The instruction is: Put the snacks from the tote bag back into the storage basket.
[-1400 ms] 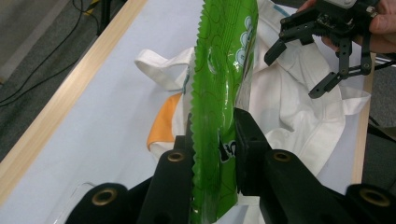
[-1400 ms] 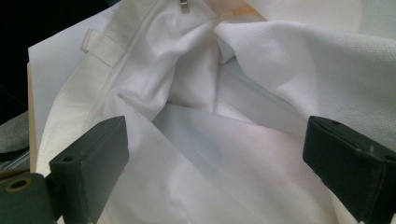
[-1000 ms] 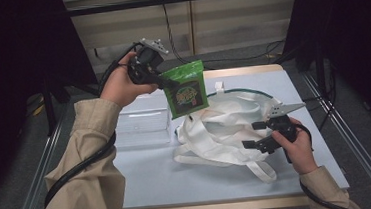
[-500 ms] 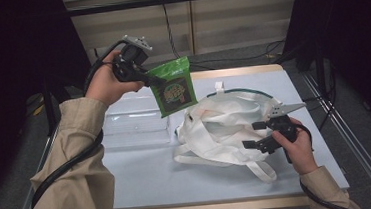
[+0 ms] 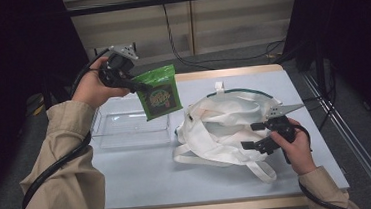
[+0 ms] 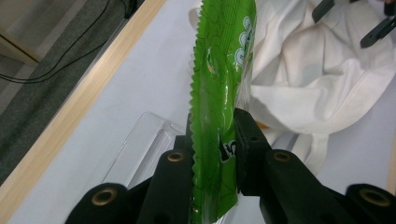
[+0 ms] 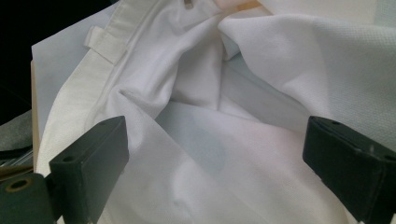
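The left tongs (image 5: 139, 86) are raised above the far left part of the pale blue-grey surface (image 5: 144, 173), closed on a glossy green plastic snack pouch with a serrated edge (image 5: 158, 92). In the high view the pouch hangs from the jaws over the far right corner of a clear, shallow rectangular plastic tray (image 5: 125, 129), which lies on the surface to the left of the bag. In the left gripper view the two black pads press flat on either side of the pouch (image 6: 219, 107), its zigzag edge running upward between them, with a corner of the tray (image 6: 144, 149) and the bag's white cloth (image 6: 317, 79) beyond it.

The crumpled white fabric tote bag with long straps (image 5: 225, 126) lies in the middle of the surface, its mouth turned toward the far side and one strap trailing toward the near edge. A green-edged rim shows at the bag's far side.

The right tongs (image 5: 252, 135) rest low at the near right side of the bag, held by the person's right hand (image 5: 294, 143). Their jaws stand wide apart. In the right gripper view the two black jaws sit at either side of the folded white cloth (image 7: 210, 116), which lies between and under them without being pinched; whether the pads touch the fabric I cannot tell.

The person's left sleeve, tan in colour (image 5: 63, 174), comes up from the near left, with a black cable trailing beneath it.
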The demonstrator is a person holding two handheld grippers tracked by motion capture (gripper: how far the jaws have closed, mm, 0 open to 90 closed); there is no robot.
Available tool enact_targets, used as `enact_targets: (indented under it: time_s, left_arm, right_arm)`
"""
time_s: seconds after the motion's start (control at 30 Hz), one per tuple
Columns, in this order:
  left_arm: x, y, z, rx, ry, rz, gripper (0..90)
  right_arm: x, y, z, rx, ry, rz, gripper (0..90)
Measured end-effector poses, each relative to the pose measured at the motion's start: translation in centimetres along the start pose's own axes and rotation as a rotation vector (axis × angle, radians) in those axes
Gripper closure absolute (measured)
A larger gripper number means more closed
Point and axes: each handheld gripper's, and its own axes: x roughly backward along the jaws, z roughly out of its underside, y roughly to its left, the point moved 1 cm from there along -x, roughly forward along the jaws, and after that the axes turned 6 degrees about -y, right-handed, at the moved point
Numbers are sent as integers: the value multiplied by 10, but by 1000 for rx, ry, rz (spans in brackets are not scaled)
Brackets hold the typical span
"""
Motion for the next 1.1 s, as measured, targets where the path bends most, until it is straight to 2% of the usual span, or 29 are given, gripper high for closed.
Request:
enact_targets:
  time_s: [0.5,0.6,0.7,1.07,1.1]
  left_arm:
    - [-4,15,31,-37,28,2,789]
    - [-3,18,35,-23,23,-3,789]
    - [-2,19,38,-33,38,-5,789]
    - [0,21,51,-22,42,-5,788]
    - [-1,22,52,-27,47,5,788]
  right_arm:
    - [-1,0,1,-4,-1,-3,67]
    - [-1,0,1,-4,0,-1,67]
    - [-1,0,1,0,2,-2,67]
    - [-3,1,2,1,8,-3,67]
    - [-4,1,2,-2,6,-4,66]
